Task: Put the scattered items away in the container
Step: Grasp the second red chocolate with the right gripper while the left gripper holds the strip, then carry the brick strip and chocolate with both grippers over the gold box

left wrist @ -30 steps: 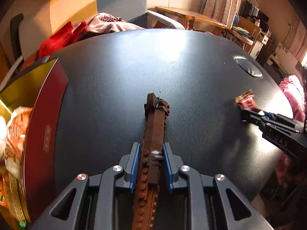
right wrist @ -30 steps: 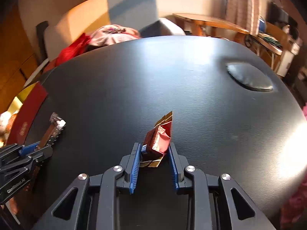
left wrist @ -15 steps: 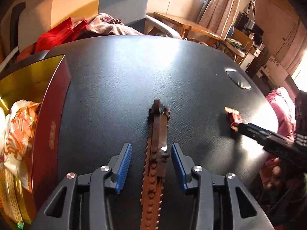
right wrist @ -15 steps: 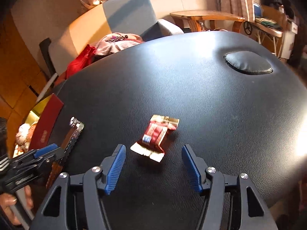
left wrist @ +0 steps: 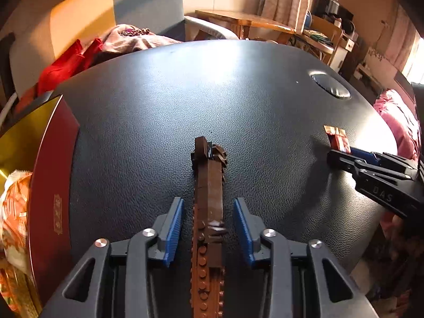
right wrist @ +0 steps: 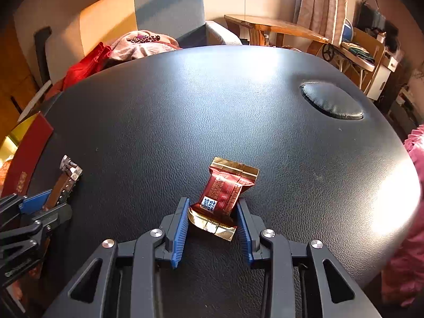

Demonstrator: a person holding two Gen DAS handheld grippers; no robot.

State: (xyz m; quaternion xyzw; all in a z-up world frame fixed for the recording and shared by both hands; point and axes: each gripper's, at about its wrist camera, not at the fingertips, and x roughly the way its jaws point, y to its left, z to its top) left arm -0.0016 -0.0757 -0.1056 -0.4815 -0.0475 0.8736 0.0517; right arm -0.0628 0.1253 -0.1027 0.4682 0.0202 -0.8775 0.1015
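Brick strip, brown and long, lies flat on the black table. In the left wrist view its long axis runs from 6 o'clock to 12 o'clock, and the thick dark end points to 12 o'clock, away from the camera. The left gripper is open around it: each blue pad stands a little apart from the strip, one on each side, without touching. The red box with gold inside is at 9 o'clock, at the table edge, with orange packets in it.

In the right wrist view the candy, in a red and gold wrapper, lies on the table between the fingers of the right gripper. Its long axis goes from about 7 o'clock to 1 o'clock. The near end of the wrapper sits between the blue pads and seems to touch both, but I cannot tell whether they really press it. From here the strip is at 9 o'clock, beside the left gripper.
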